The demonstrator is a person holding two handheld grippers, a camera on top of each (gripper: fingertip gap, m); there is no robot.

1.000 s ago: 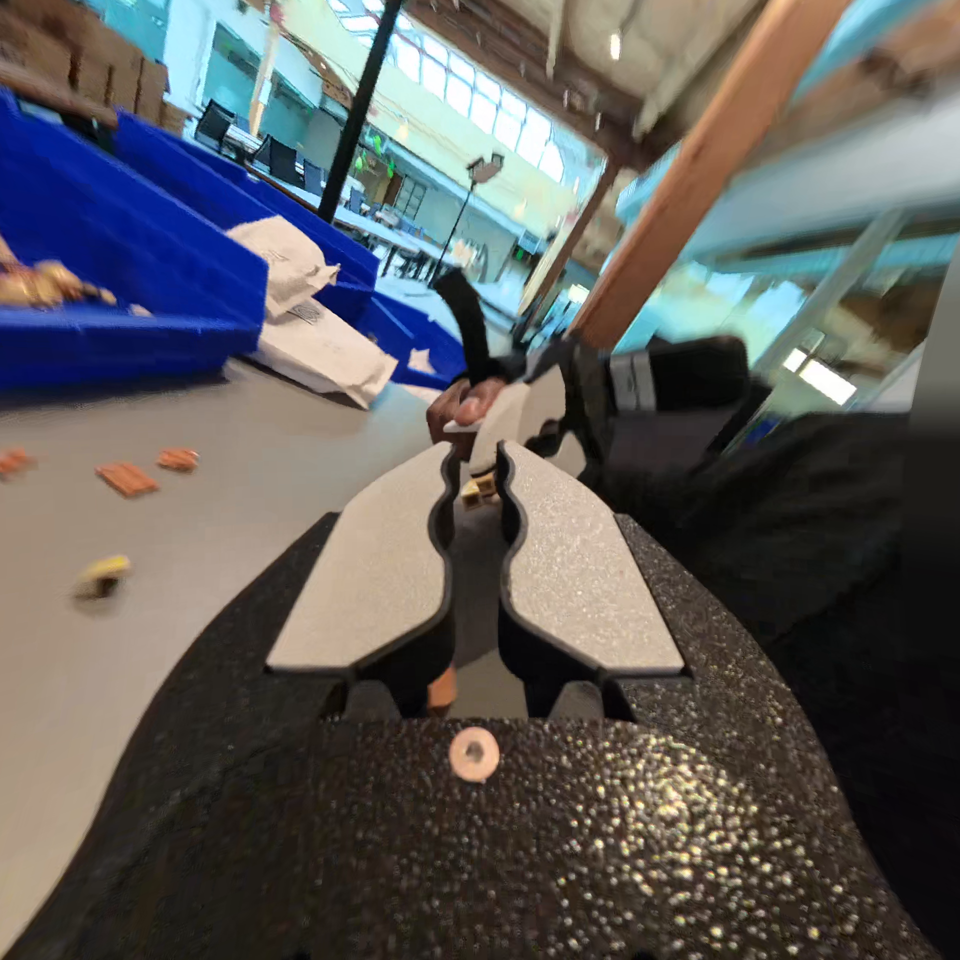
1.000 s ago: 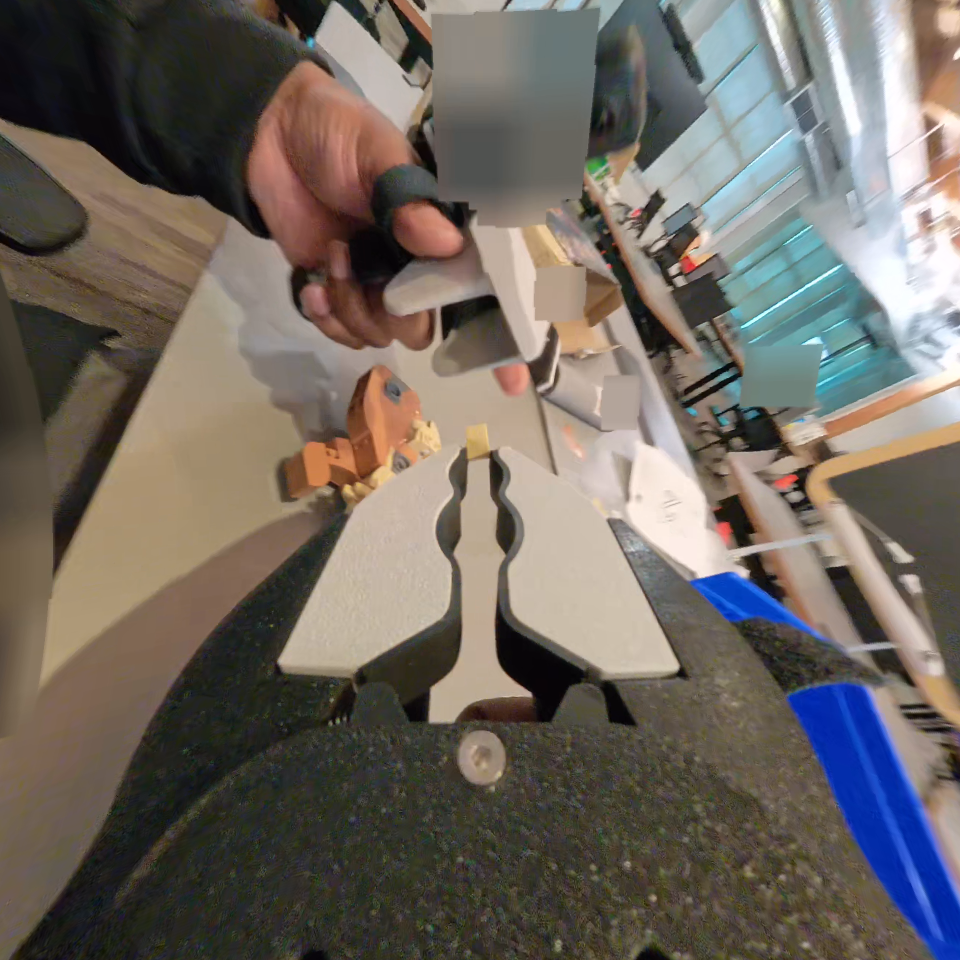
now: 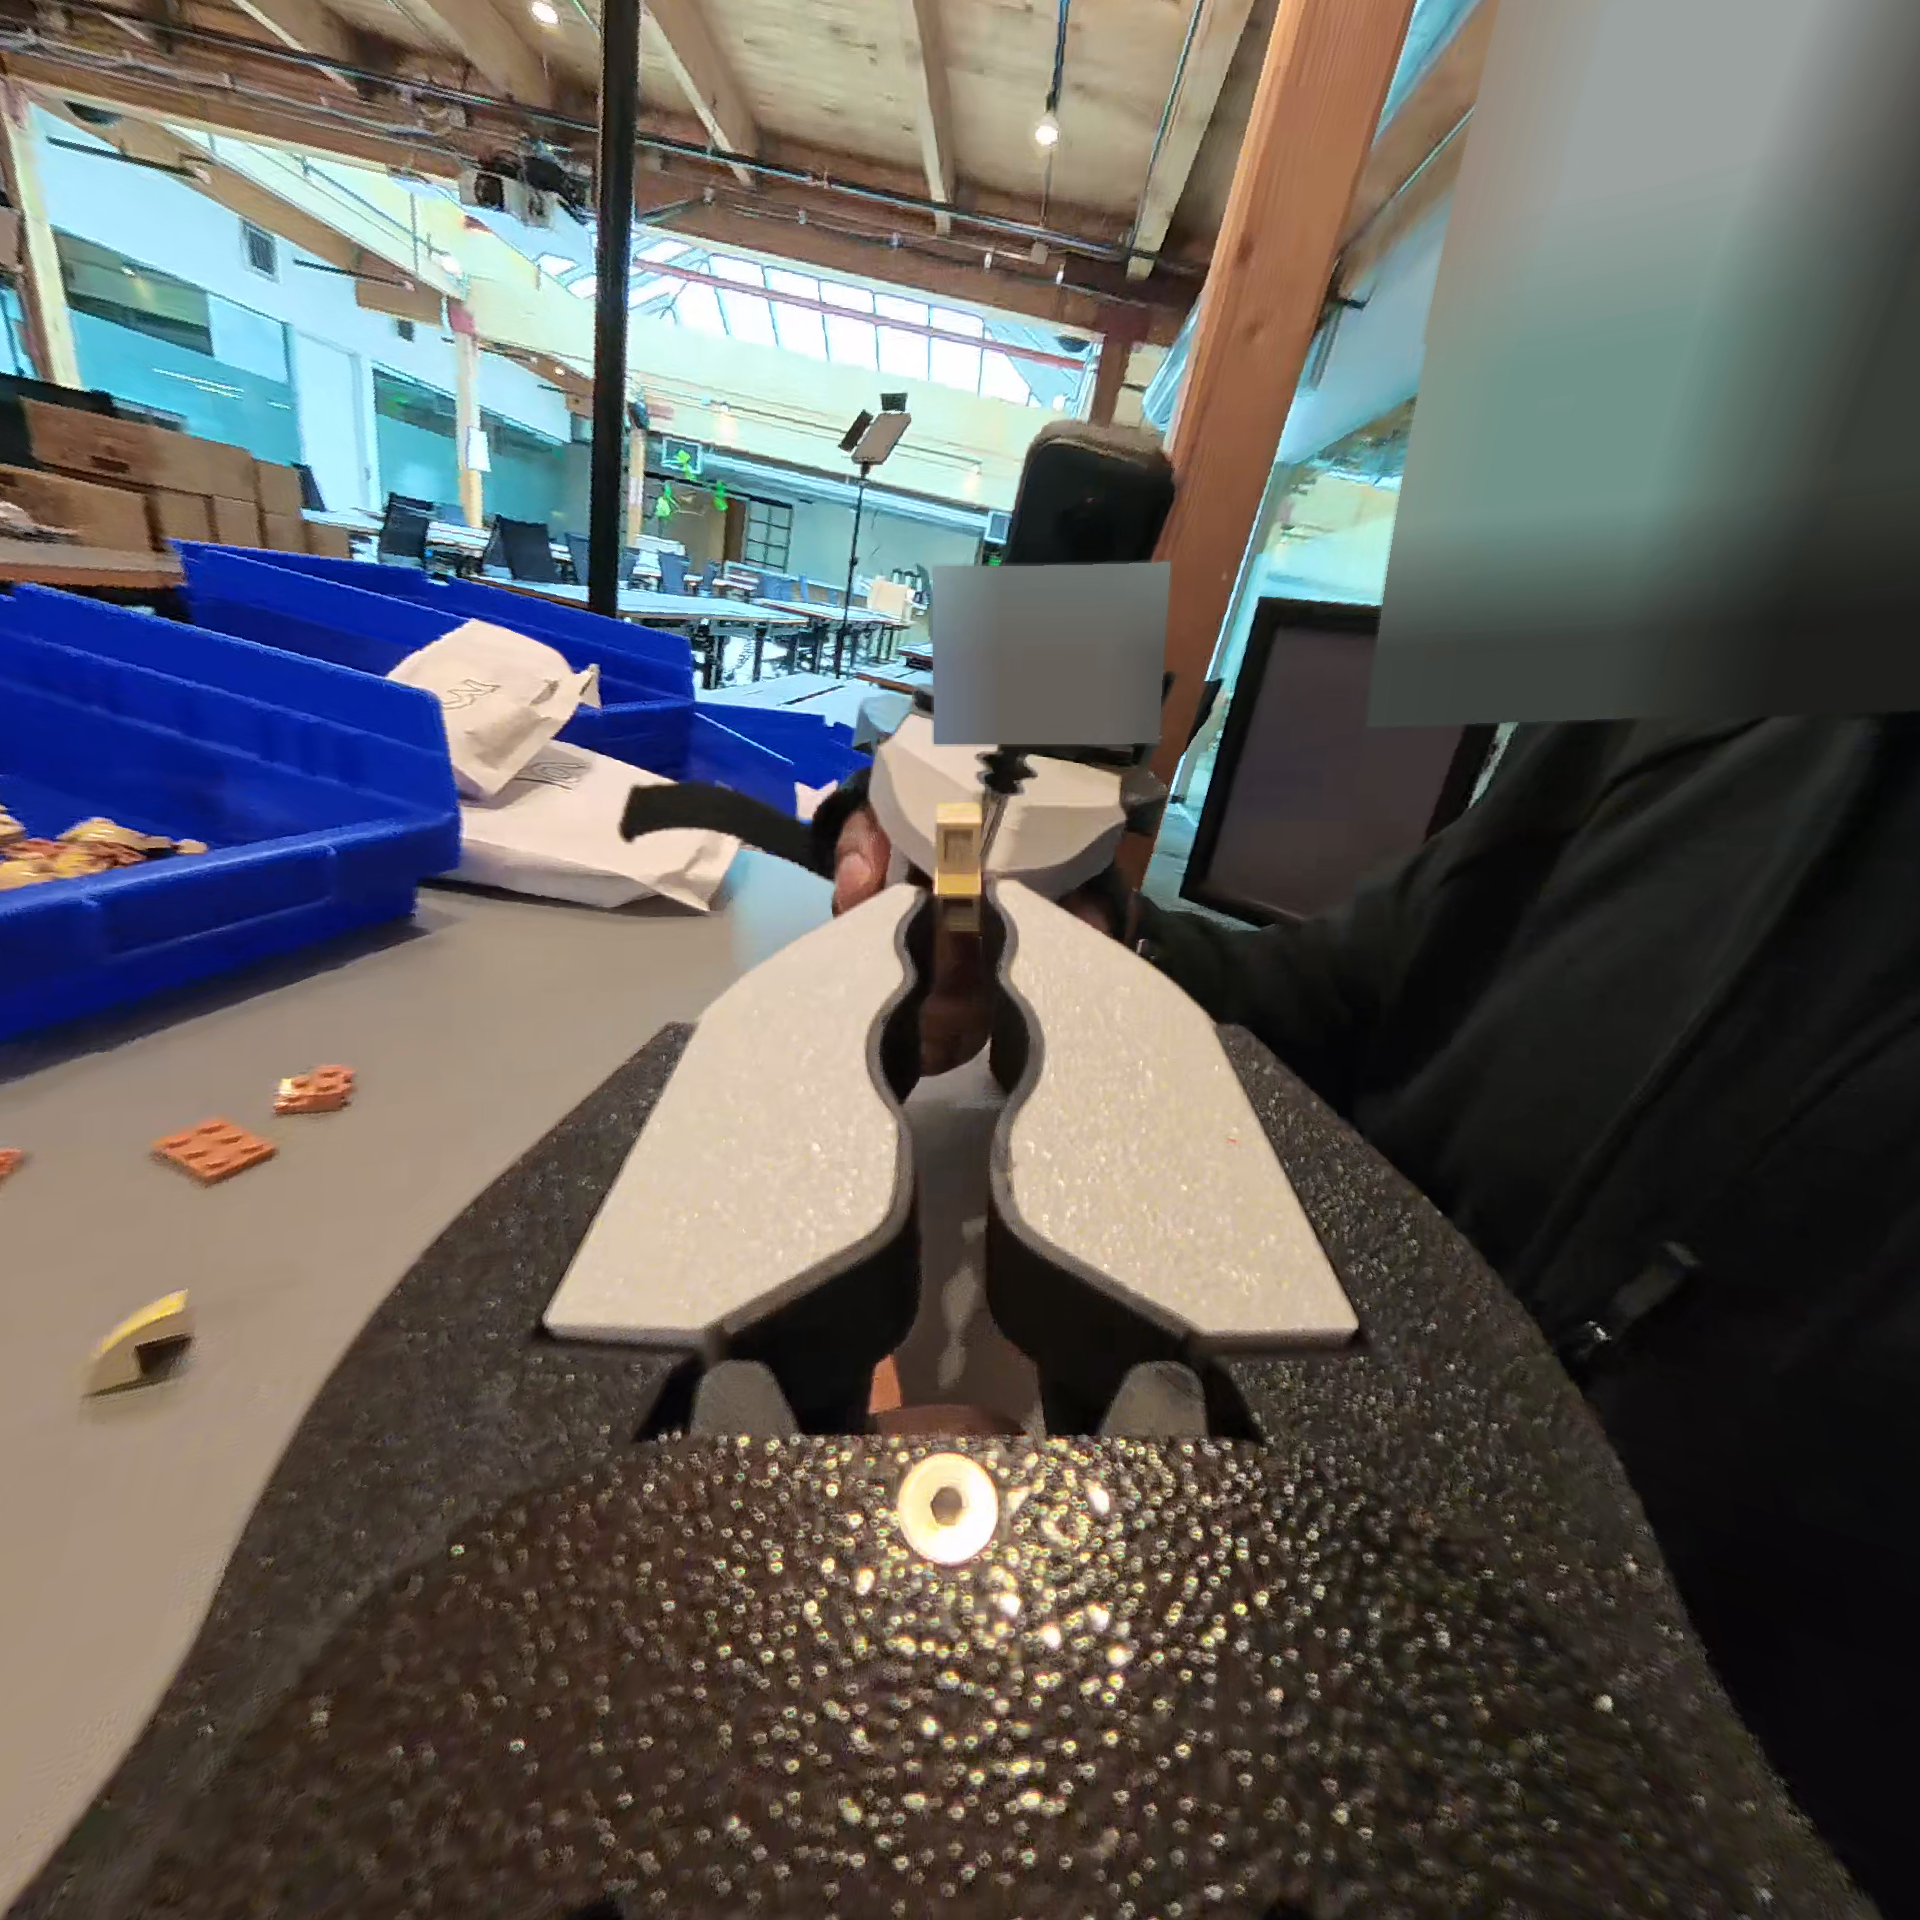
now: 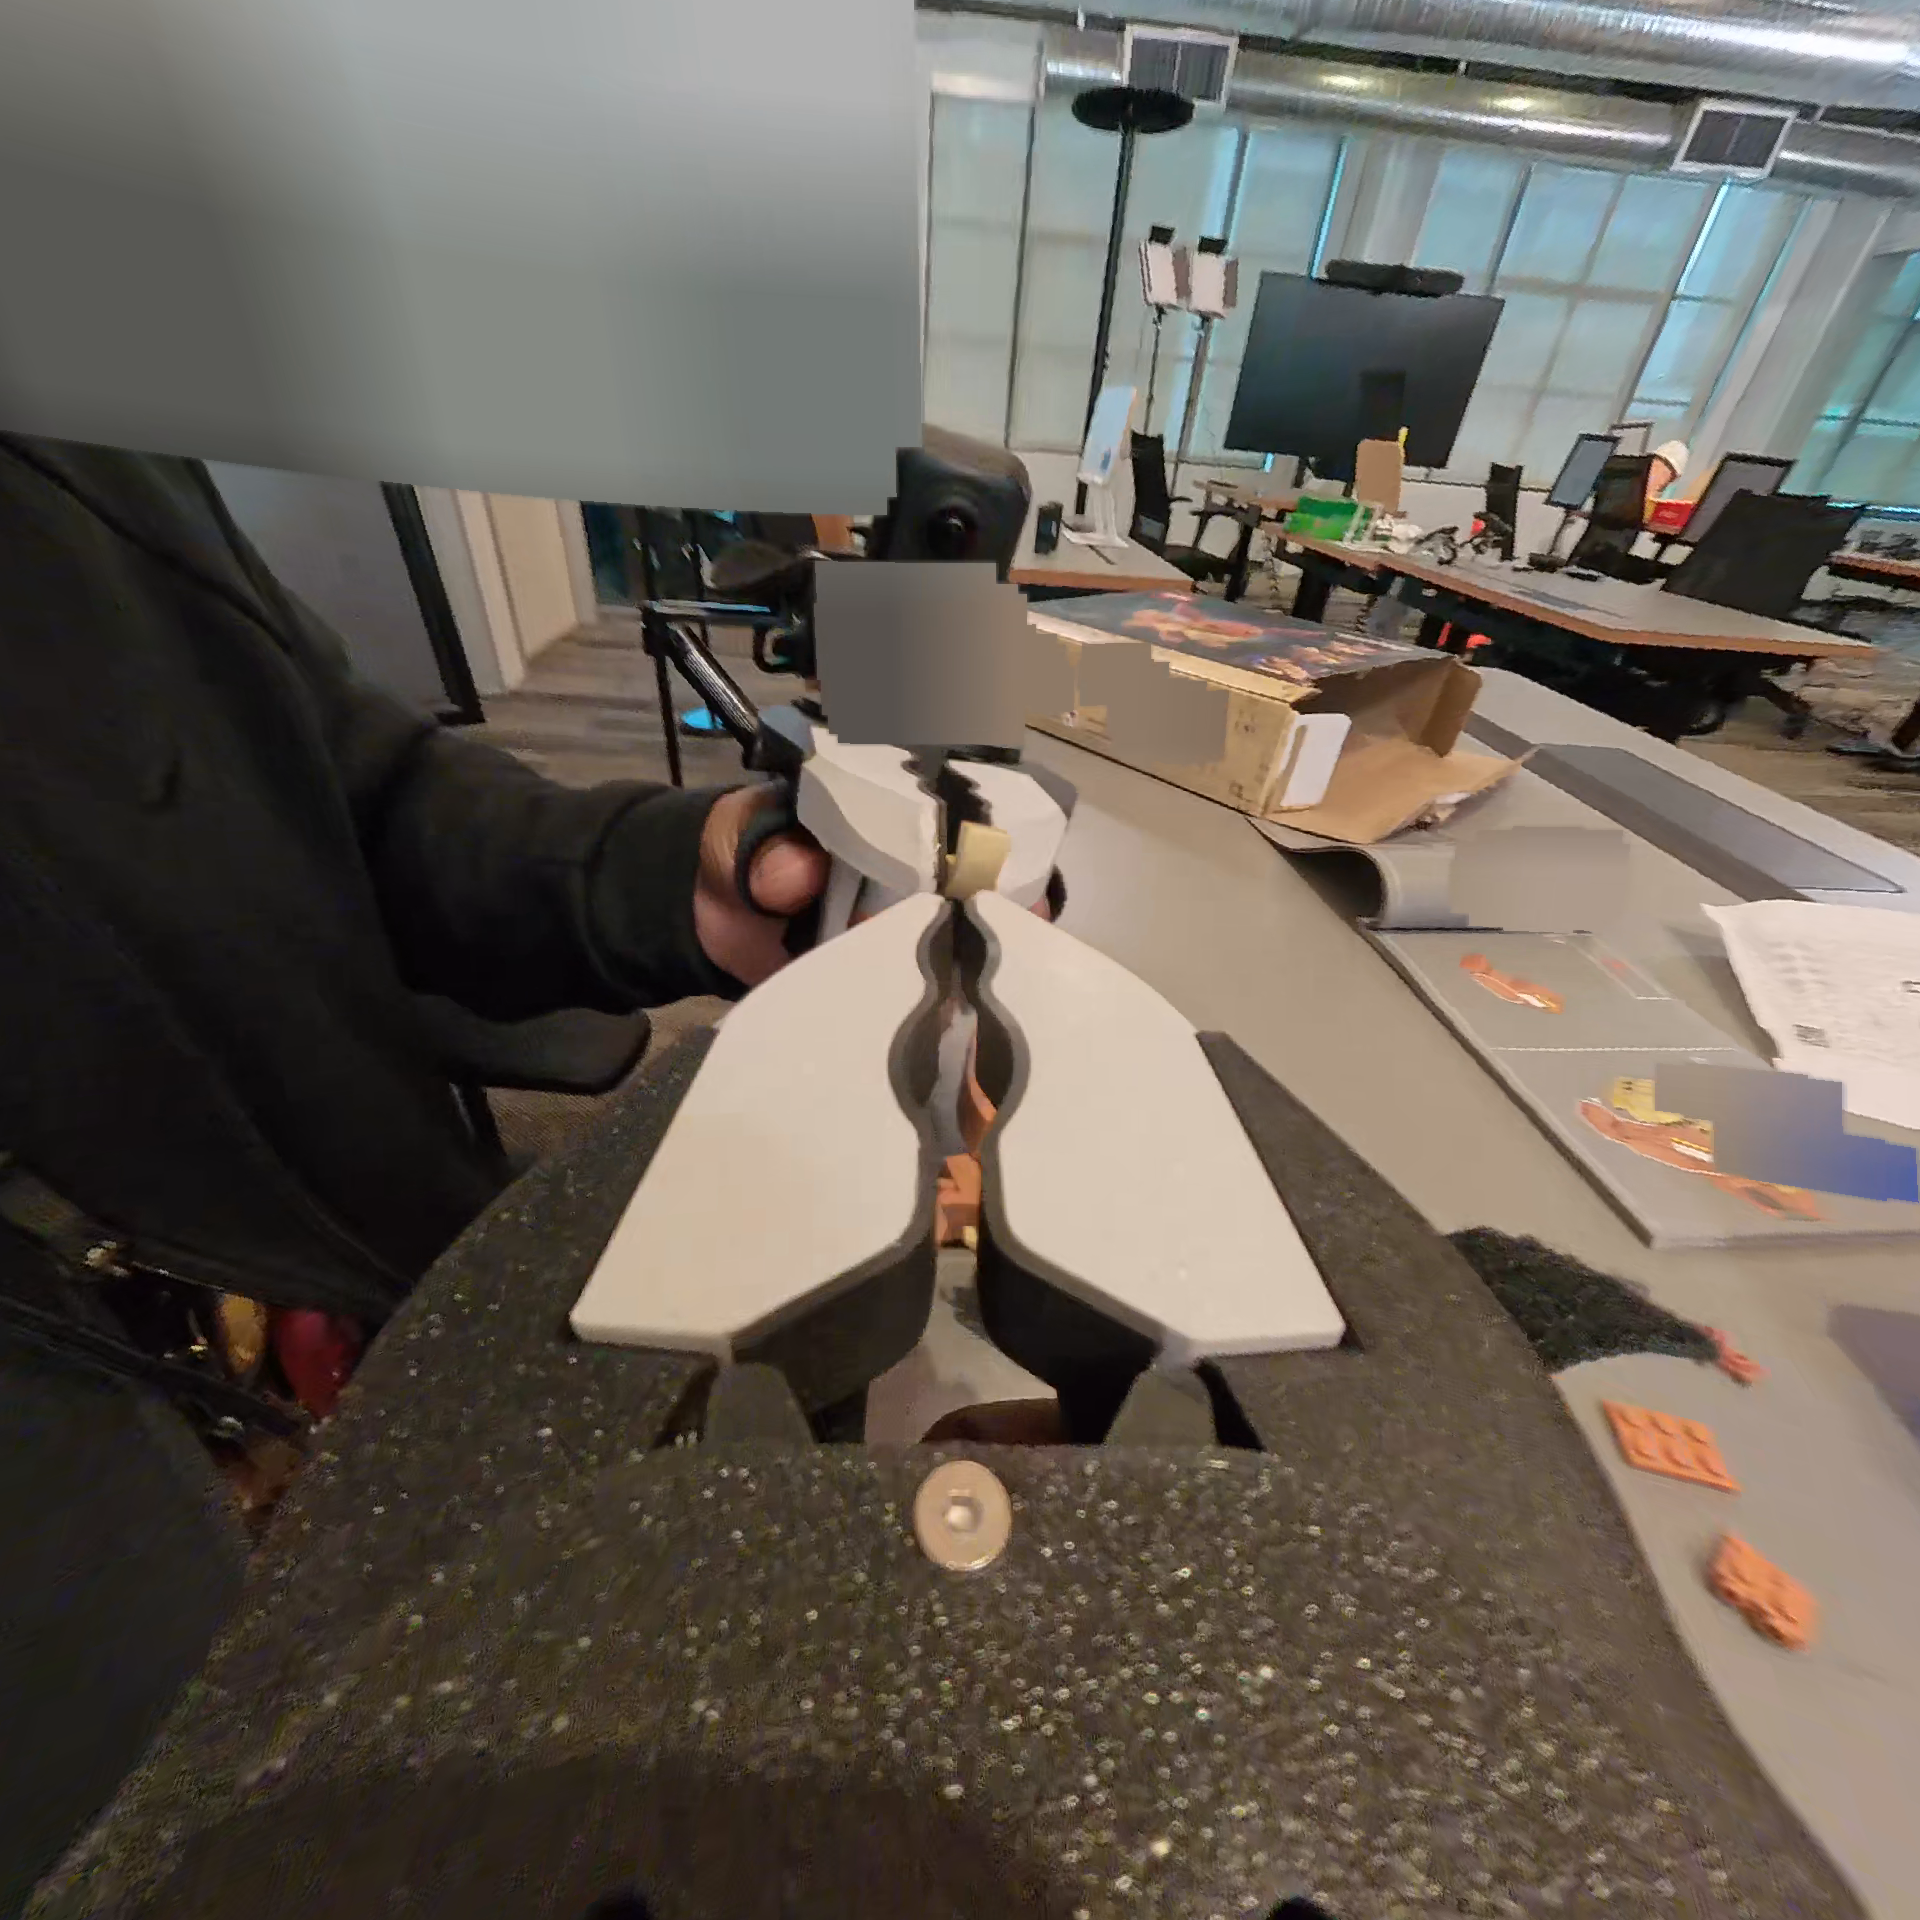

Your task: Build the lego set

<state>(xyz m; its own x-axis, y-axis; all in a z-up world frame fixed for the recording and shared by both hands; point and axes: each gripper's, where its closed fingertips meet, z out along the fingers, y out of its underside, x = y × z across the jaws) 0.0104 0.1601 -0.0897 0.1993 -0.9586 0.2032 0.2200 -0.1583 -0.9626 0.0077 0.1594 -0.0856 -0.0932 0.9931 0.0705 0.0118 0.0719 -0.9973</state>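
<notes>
My left gripper is shut on the lower end of a small tan lego piece, held upright in the air above the grey table. My right gripper is shut, and its tips meet the same tan piece from the opposite side. The two grippers face each other tip to tip: the right one shows in the left wrist view and the left one in the right wrist view. Part of an orange-brown lego model shows through the gap between the right fingers.
Loose orange plates and a tan slope piece lie on the table. Blue bins and white paper bags stand at the left. An open instruction booklet and a cardboard box lie at the right. Less than 4 cm separates the two grippers' tips.
Both grippers have swung up to level and now meet tip to tip with the tan piece between them. Before, the right one pointed down at the orange model.
</notes>
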